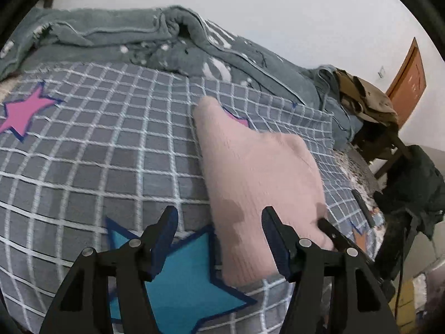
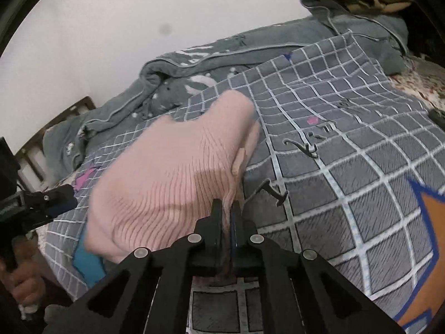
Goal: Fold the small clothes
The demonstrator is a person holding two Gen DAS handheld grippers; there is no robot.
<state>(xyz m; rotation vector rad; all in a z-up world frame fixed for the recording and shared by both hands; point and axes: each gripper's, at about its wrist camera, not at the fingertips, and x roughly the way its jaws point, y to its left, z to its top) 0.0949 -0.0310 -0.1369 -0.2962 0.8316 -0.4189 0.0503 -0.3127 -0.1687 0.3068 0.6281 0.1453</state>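
Note:
A small pink ribbed knit garment (image 1: 258,172) lies on a grey checked bedsheet (image 1: 111,144) with coloured stars. My left gripper (image 1: 219,222) is open and empty, its jaws wide apart just above the garment's near left edge. My right gripper (image 2: 226,208) is shut on the pink garment's (image 2: 172,178) near edge and holds that edge lifted off the sheet. The right gripper's tip also shows in the left wrist view (image 1: 331,231) at the garment's right side. The left gripper shows at the left of the right wrist view (image 2: 52,200).
A rumpled grey-blue blanket (image 1: 167,41) lies along the far side of the bed by the white wall. A wooden chair with piled clothes (image 1: 367,100) and a dark jacket (image 1: 417,183) stand off the bed's right end. A dark remote (image 1: 361,206) lies near that edge.

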